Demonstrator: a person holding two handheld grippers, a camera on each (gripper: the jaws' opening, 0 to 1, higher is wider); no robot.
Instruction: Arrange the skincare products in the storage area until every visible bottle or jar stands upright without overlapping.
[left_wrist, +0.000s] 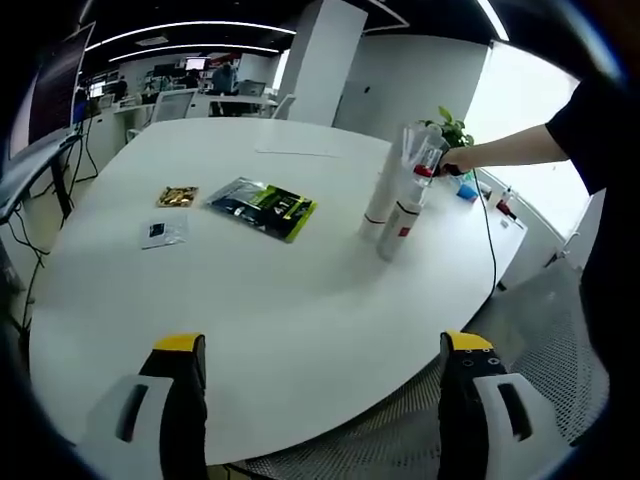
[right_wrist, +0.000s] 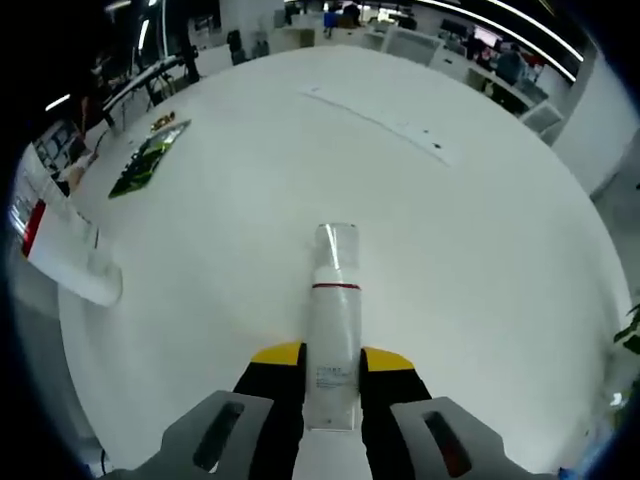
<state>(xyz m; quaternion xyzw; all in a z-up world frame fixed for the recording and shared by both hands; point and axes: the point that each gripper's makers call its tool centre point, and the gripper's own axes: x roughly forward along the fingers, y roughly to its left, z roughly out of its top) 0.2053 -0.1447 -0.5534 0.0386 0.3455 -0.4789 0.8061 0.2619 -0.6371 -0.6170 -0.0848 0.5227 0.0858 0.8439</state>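
Bottles stand grouped near the worktop's (left_wrist: 300, 300) far right edge: two white tubes (left_wrist: 392, 215) upright, close together. The right gripper (right_wrist: 330, 365) has its jaws closed around a slim white bottle with a clear cap (right_wrist: 333, 330), gripping its lower body. It looks light, rigid and smooth, so mid-body holds suit. The left gripper (left_wrist: 325, 350) hangs wide open, empty, over the near edge.
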